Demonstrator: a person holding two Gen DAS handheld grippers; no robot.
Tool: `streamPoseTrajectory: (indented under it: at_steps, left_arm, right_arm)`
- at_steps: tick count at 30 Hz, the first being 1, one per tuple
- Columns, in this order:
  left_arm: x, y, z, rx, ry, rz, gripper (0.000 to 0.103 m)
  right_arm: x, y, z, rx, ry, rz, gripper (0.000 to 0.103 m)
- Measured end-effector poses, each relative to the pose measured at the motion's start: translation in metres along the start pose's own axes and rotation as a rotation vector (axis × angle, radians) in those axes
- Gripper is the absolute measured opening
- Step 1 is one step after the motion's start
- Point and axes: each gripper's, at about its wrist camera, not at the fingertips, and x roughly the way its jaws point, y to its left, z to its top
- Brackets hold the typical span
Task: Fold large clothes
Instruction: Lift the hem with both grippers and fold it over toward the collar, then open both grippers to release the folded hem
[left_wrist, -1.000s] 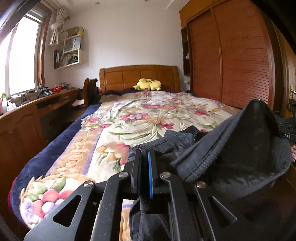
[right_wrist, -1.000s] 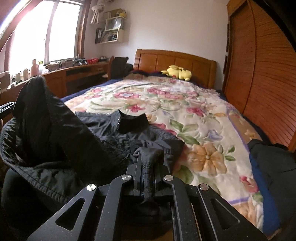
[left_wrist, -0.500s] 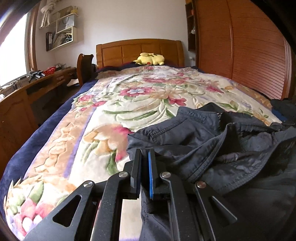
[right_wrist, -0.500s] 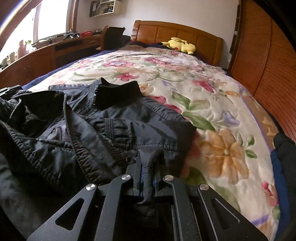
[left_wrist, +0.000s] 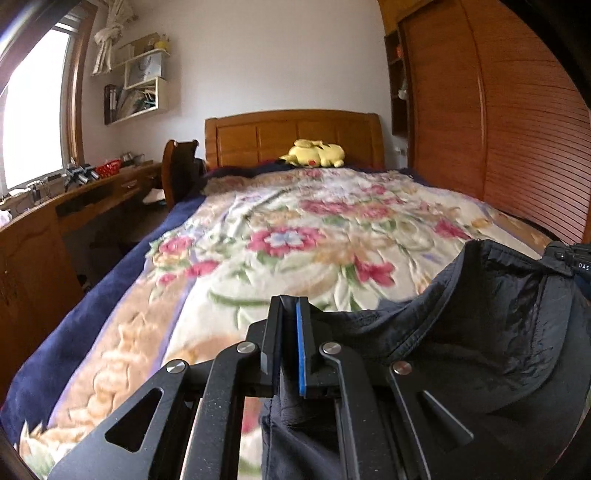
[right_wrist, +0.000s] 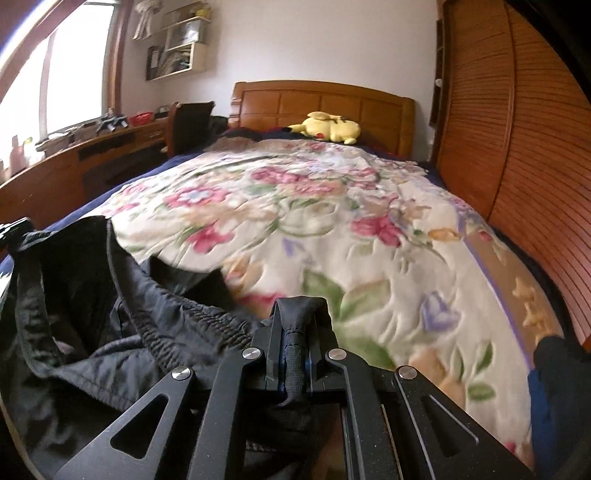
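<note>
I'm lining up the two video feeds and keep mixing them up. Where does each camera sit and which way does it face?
Left wrist: on the left gripper, looking along its fingers up the bed toward the headboard; jaws pinch the dark jacket, with the right gripper's tip at the far right edge.
Right wrist: on the right gripper, facing the same way; jaws pinch the jacket, which hangs to its left.
Shared: floral blanket, yellow plush toy, desk, wardrobe.

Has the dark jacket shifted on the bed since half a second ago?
Yes. The dark jacket was spread over the floral blanket; now it hangs bunched between both grippers, pulled back toward the foot, away from the headboard.
</note>
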Motion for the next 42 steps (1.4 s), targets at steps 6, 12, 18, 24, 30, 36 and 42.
streamPoseTrajectory:
  at_steps: [6,12,18,24,30,36,42]
  left_arm:
    - [0.039,0.001,0.016,0.004,0.006,0.029,0.007]
    - [0.072,0.004,0.005,-0.007,0.066,0.029,0.008]
    - [0.065,0.009,0.003,-0.041,0.057,0.014,0.023]
    - [0.029,0.004,0.001,-0.052,0.013,-0.022,0.071]
    - [-0.009,-0.014,-0.014,-0.026,0.003,-0.048,0.080]
    - [-0.037,-0.028,-0.035,-0.024,0.033,-0.078,0.080]
    - [-0.050,-0.028,-0.059,-0.049,0.067,-0.087,0.080]
  right_arm:
    - [0.054,0.000,0.024,0.009,0.001,-0.046,0.006]
    - [0.097,0.005,0.017,0.008,0.061,-0.058,0.006]
    - [0.114,0.006,0.018,0.014,0.111,-0.053,0.012]
    - [0.096,-0.004,0.025,0.039,0.095,0.007,0.031]
    - [0.068,-0.006,0.024,0.054,0.049,-0.025,0.079]
    - [0.050,-0.005,0.009,0.036,0.054,-0.024,0.079]
    - [0.059,0.001,-0.015,0.007,0.157,-0.023,0.079]
